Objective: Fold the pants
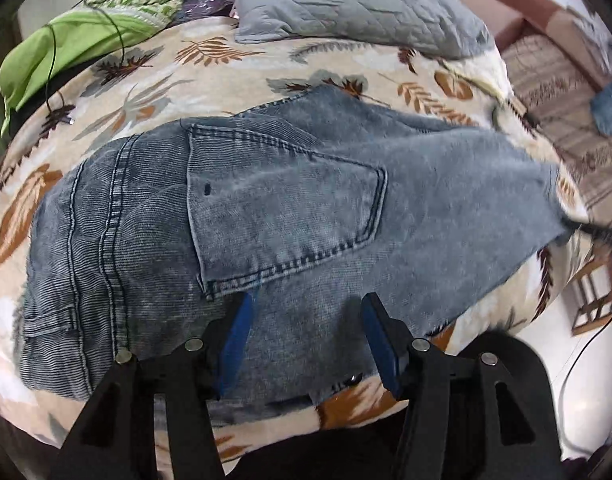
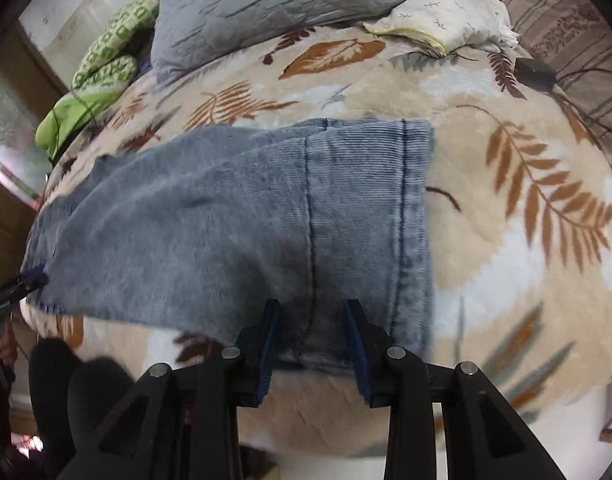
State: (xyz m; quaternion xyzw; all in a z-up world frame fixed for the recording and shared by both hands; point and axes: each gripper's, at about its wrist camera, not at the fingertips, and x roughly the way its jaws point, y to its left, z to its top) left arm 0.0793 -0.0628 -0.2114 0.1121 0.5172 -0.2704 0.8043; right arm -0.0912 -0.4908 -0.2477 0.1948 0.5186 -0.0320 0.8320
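Grey-blue jeans (image 1: 266, 216) lie flat on a leaf-patterned blanket (image 1: 146, 92), back pocket up, waistband to the left. My left gripper (image 1: 306, 304) is open just above the seat area near the front edge. In the right wrist view the leg end of the jeans (image 2: 266, 220) lies flat, its hem at the right. My right gripper (image 2: 312, 308) is open with its fingers over the near edge of the leg by the seam. The left gripper's tip (image 2: 30, 280) shows at the far left edge of the fabric.
A grey quilted pillow (image 1: 354, 4) and green clothing (image 1: 66, 44) lie at the back of the bed. A white pillow (image 2: 450, 20) sits at the back right. A black device with cables (image 2: 534, 70) lies on the bed's right edge. The floor (image 1: 586, 380) lies beyond.
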